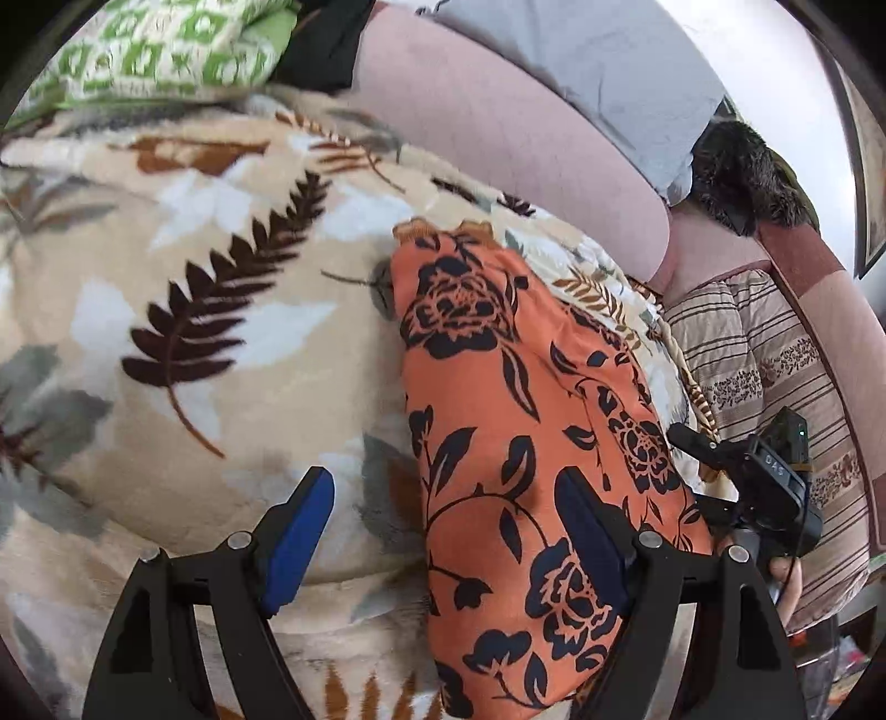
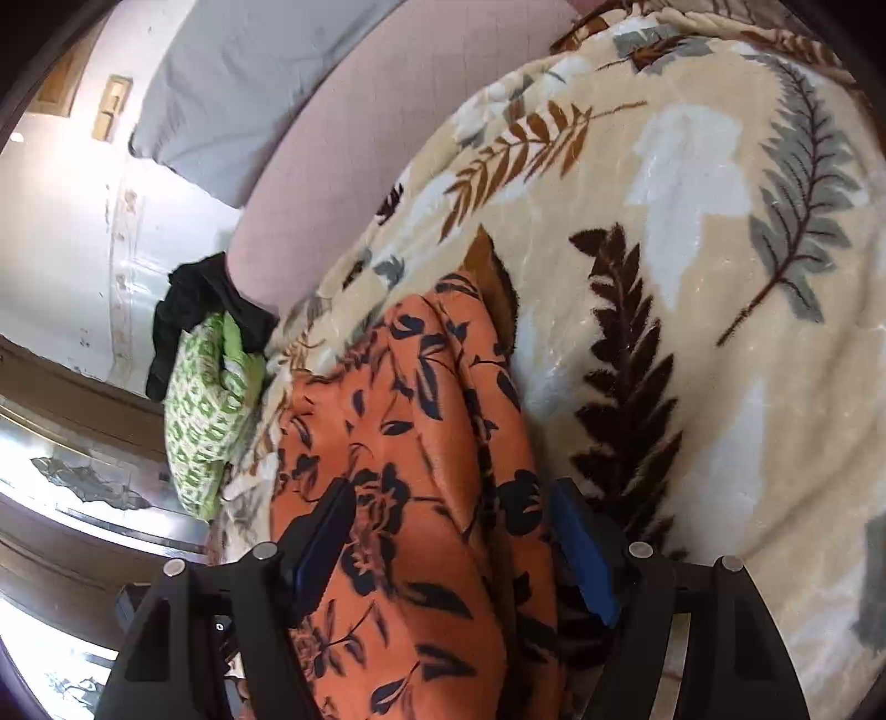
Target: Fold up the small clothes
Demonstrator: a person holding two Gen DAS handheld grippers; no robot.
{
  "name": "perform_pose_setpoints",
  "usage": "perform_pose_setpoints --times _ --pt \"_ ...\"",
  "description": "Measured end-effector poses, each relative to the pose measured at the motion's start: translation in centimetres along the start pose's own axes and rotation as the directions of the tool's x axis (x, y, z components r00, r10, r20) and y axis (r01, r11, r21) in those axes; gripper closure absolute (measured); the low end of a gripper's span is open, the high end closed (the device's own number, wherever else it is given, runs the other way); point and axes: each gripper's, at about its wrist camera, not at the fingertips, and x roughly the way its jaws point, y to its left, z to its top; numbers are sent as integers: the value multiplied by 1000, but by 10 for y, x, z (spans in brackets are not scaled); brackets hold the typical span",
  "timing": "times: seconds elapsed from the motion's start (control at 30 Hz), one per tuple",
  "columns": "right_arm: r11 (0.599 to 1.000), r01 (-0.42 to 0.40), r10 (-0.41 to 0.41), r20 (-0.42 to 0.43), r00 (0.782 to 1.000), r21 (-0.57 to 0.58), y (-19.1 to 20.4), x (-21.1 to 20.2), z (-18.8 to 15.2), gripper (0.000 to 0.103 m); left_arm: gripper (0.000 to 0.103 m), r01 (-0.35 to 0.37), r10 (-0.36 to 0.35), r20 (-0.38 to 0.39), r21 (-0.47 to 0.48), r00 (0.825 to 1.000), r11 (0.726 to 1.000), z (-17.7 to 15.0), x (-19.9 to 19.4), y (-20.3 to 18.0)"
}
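- In the left wrist view, the left gripper (image 1: 446,540) is nearest, at 6 o'clock. Its two blue pads (image 1: 299,545) stand far apart and squeeze nothing, so it is let go.
- One pad hangs over the blanket. The other hangs over the edge of the orange flowered cloth (image 1: 498,421).
- The orange flowered cloth is the small piece of clothing. It lies folded in a long strip on the leaf-print blanket (image 1: 183,288), running from the middle down to 6 o'clock.
- At 4 o'clock, just beside the cloth, is the right gripper (image 1: 720,448), black, with a person's fingers (image 1: 786,581) on its handle.
- At 11 o'clock sits a green and white patterned cloth (image 1: 166,50), with something black next to it.
- At 12 to 1 o'clock are a pink cushion (image 1: 498,111) and a grey pillow (image 1: 598,72). A striped quilt (image 1: 775,387) lies at 3 o'clock.
- In the right wrist view, the right gripper (image 2: 454,554) is nearest, at 6 o'clock. Its pads (image 2: 581,559) are spread wide.
- The orange flowered cloth (image 2: 398,421) lies bunched between them, but the pads do not pinch it.
- The leaf-print blanket (image 2: 692,249) fills 1 to 4 o'clock. The green and white patterned cloth (image 2: 210,410) is at 9 o'clock, with a black cloth (image 2: 194,310) on top of it.
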Motion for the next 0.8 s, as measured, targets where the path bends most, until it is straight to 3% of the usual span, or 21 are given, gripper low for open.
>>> perform_pose_setpoints --times 0.2,0.4,0.8 --pt "1000 4 -3 -39 999 12 -12 11 5 28 21 100 -102 -22 -60 995 993 2 15 -3" --pt "999 -34 37 -75 996 37 -19 17 5 28 21 151 -156 -63 -84 986 985 0 38 -13" --pt "993 -95 102 -99 990 75 -22 31 4 25 21 131 -132 -36 -25 991 991 -6 46 -22"
